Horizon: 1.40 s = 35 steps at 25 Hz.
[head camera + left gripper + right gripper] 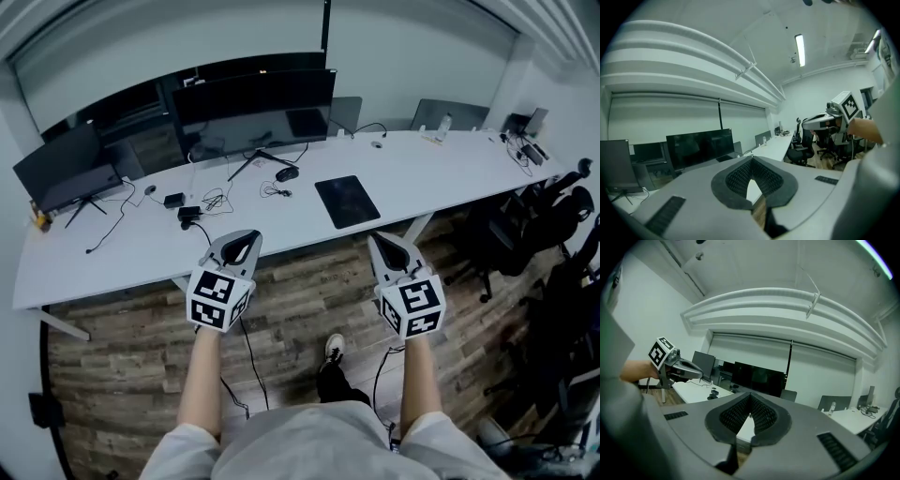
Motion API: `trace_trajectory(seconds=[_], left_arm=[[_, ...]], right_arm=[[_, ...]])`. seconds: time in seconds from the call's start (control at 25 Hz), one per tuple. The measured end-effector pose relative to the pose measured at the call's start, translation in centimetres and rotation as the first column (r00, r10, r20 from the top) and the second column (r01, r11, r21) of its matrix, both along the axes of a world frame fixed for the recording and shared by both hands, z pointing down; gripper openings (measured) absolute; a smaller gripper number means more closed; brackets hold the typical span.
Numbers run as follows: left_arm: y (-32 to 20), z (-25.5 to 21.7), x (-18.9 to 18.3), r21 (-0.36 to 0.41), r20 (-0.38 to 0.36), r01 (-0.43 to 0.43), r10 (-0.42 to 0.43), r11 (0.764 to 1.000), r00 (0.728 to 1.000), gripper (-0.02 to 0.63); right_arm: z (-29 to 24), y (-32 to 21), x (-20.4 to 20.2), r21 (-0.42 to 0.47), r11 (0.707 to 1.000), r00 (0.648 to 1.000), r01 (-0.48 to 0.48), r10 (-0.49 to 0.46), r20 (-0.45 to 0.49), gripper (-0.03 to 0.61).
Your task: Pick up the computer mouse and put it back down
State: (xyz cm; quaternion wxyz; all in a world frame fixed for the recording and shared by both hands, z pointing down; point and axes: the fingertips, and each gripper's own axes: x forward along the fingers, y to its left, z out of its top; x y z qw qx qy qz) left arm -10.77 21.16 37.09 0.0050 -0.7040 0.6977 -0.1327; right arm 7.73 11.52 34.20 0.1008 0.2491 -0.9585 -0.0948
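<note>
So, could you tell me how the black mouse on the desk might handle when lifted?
The mouse looks small and solid, so probably light and stiff. Its rounded shell may slide on the smooth white desk if nudged. Whether it is wired, I cannot tell.

head view: steeply down, above desk (450, 169) | gripper views: level, facing monitors (253, 105) | shared: desk, monitors

A long white desk (450, 173) spans wood-plank floor (300, 300), dark monitors (253, 105) at eleven o'clock, black office chairs (548, 220) at three.
</note>
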Motion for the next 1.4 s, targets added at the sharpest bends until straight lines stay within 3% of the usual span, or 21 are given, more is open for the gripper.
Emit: trace_trajectory(seconds=[0.4,0.68,1.08,1.4], left_arm=[[-16.5,0.2,-4.3,-0.036,-0.032,0.075,-0.076,0.997,0.997,0.015],[-25.6,0.9,-7.0,-0.062,-0.055,0.133,-0.136,0.989,0.989,0.015],[-34.0,4.2,-10.4,-0.135,-0.072,0.187,-0.198,0.973,0.978,0.017],[-38.4,8.3,-14.5,-0.189,-0.090,0.155,-0.175,0.970,0.981,0.018]], right_arm=[[0.7,-17.4,-5.0,-0.019,0.995,0.996,0.093,-0.093,-0.008,0.014],[1.1,-26.7,-7.4,-0.039,0.988,0.988,0.152,-0.153,-0.017,0.012],[3.9,-34.8,-11.0,-0.120,0.970,0.976,0.213,-0.216,-0.013,0.013],[7.1,-38.2,-13.8,-0.199,0.966,0.985,0.163,-0.172,-0.032,0.014]])
